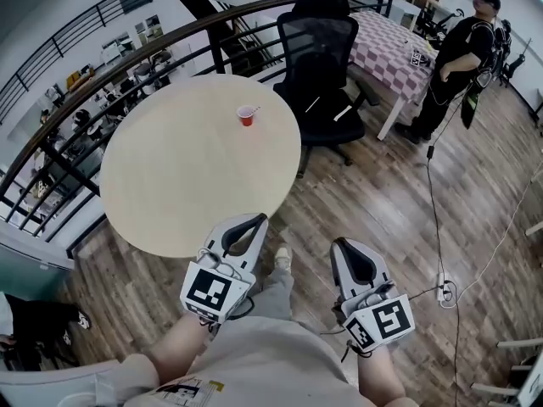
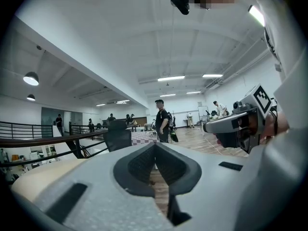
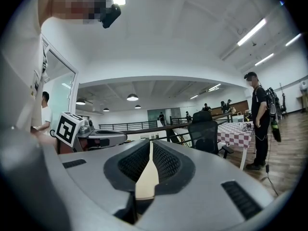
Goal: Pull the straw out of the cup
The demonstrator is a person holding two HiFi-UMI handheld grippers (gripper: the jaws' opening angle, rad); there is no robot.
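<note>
While both tongs hang level over our lap, past the six o'clock rim of the round counter (image 1: 170, 185), the reach has hardly begun. The left tongs (image 1: 253, 221) and the right tongs (image 1: 343, 244) are each closed with nothing between the pads. Each one's own view shows the ribbed faces meeting at the tip.

The red cup (image 1: 245, 117) stands upright at about one o'clock on the counter, near the far rim and well apart from us. Its straw (image 1: 254, 109) leans out toward two o'clock. A black chair (image 1: 321, 53) sits just beyond that rim.

We judge the step in hand to be the approach, and the task itself is not yet started. To do it well, we should:

- Carry both tongs across the counter, keeping them level.
- Spread them before they arrive, not at the cup.
- Brace the cup wall lightly with the left tongs from nine o'clock. The cup looks light and would likely slide or tip.
- Bring the right tongs in from three o'clock, clamp the straw above the rim, and draw it out along its own lean, not straight up.

From here the straw is small and thin, so we should slow down close to it.
</note>
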